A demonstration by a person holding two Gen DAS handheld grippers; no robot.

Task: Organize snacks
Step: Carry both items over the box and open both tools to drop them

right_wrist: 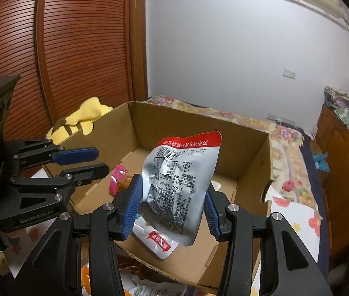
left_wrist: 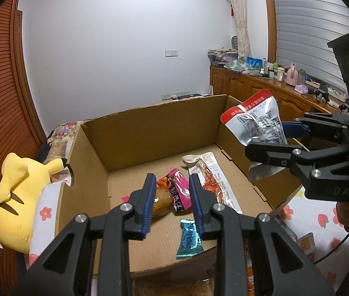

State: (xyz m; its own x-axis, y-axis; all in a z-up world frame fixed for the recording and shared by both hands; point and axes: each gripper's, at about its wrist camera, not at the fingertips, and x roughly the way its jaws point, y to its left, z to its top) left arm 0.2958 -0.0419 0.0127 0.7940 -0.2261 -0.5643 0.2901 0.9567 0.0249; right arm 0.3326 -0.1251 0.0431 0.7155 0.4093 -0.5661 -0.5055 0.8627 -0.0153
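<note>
1. A cardboard box [left_wrist: 149, 133] sat open-topped on a bed with a flowered sheet [right_wrist: 290, 157], filling the middle of both views.
2. A yellow plush toy [left_wrist: 18, 197] lay against the box's outer wall at the left of the left wrist view; a wooden cabinet [left_wrist: 253, 86] crowded with bottles ran along the upper right.
3. Inside the box lay a pink packet [left_wrist: 179, 192], a long red-and-white packet [left_wrist: 214, 185] and a small blue wrapper [left_wrist: 190, 238], all flat on the floor, their long axes running roughly from near wall to far wall.
4. The right claw [right_wrist: 172, 209] pinched a silver snack pouch [right_wrist: 181, 185] by its side edges, above the box's near right corner.
5. The pouch stood nearly upright, long axis vertical, red band uppermost, printed back toward the camera.
6. The left claw [left_wrist: 172, 202] hung over the box's near wall with its blue pads slightly apart and nothing between them.
7. Nothing blocked the box's open top.
</note>
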